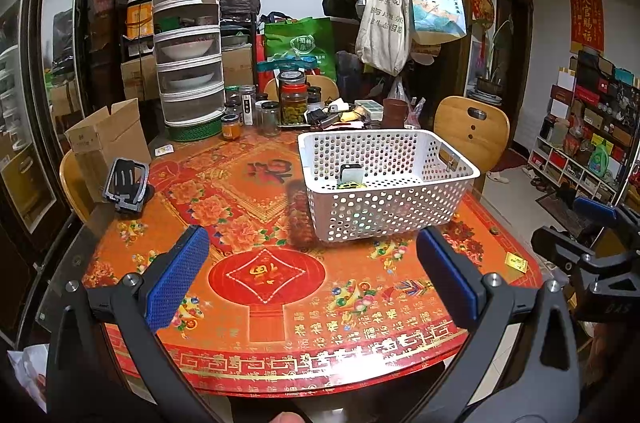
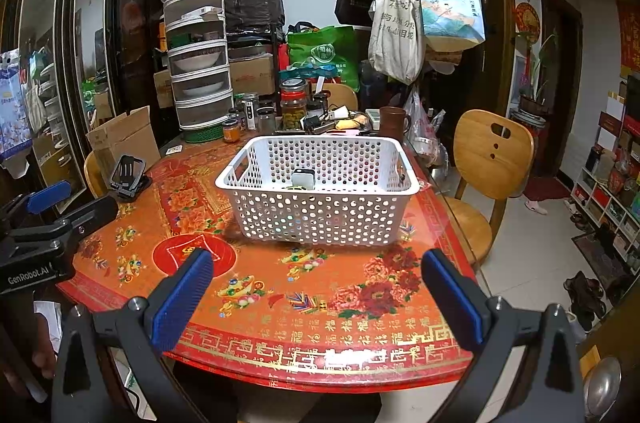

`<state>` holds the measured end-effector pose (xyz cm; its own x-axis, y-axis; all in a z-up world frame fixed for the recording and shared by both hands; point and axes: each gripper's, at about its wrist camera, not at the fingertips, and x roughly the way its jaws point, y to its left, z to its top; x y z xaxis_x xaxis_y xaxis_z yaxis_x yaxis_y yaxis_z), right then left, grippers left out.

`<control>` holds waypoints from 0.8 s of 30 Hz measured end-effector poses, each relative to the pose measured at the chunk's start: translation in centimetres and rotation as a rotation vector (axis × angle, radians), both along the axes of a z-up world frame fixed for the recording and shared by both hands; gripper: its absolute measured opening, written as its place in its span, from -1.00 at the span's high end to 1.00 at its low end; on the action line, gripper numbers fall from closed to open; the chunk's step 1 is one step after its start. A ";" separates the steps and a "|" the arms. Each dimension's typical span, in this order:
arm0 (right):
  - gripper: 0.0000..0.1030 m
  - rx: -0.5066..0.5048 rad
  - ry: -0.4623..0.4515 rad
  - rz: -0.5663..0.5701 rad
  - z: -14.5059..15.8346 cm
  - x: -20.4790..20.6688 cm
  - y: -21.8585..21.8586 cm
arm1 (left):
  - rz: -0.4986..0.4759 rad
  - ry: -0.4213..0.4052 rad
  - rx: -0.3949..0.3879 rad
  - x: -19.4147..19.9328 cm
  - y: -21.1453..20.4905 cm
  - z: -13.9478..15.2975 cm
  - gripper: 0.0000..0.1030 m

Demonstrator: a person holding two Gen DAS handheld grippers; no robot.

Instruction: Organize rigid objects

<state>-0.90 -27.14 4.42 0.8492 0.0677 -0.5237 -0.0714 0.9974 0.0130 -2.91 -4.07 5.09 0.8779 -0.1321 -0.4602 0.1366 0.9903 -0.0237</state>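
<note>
A white perforated basket (image 1: pixel 384 219) (image 2: pixel 320 219) stands on the red patterned table (image 1: pixel 280 295) (image 2: pixel 304 307). Inside it lie a small white-and-black device (image 1: pixel 351 174) (image 2: pixel 303 179) and a yellow-green item (image 1: pixel 351 185), mostly hidden by the wall. A dark clip-like stand (image 1: pixel 126 185) (image 2: pixel 127 177) rests near the table's left edge. My left gripper (image 1: pixel 312 279) hovers open over the near table, short of the basket. My right gripper (image 2: pixel 318 297) is also open and holds nothing, facing the basket. Each gripper shows at the other view's edge.
Jars (image 1: pixel 294 97), a tiered food cover (image 1: pixel 190 55), a brown mug (image 1: pixel 394 111) and clutter crowd the table's far side. An open cardboard box (image 1: pixel 106 139) sits at the left. Wooden chairs (image 2: pixel 490 159) stand at the right, a coat rack with bags (image 1: pixel 394 11) behind.
</note>
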 end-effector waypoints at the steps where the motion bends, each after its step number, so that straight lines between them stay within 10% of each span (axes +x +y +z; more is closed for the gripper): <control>1: -1.00 -0.001 0.000 0.000 0.0 0.0 0.0 | 0.001 0.000 0.001 0.0 0.0 -0.1 -0.99; 24: -1.00 -0.002 0.002 0.000 0.0 0.0 0.0 | -0.017 -0.006 -0.003 -0.5 -0.2 -0.1 -0.99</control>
<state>-0.88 -27.10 4.38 0.8484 0.0666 -0.5252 -0.0715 0.9974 0.0109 -3.37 -4.25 4.96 0.8782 -0.1486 -0.4546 0.1540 0.9877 -0.0253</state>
